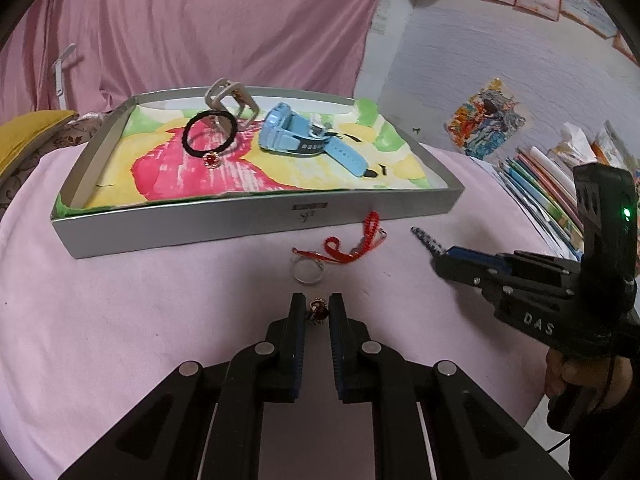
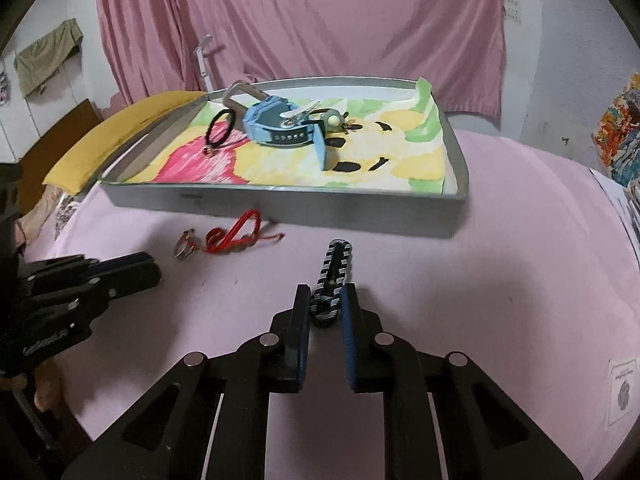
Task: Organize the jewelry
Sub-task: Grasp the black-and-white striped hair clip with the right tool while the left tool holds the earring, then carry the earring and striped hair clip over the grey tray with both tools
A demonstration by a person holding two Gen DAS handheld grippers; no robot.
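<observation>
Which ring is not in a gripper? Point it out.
The plain silver ring, lying free on the pink cloth beside the red cord. The other, a red-stoned ring, sits between the left gripper pads.

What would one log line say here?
left claw: shut on red-stone ring | right claw: shut on striped clip | tray: ahead
</observation>
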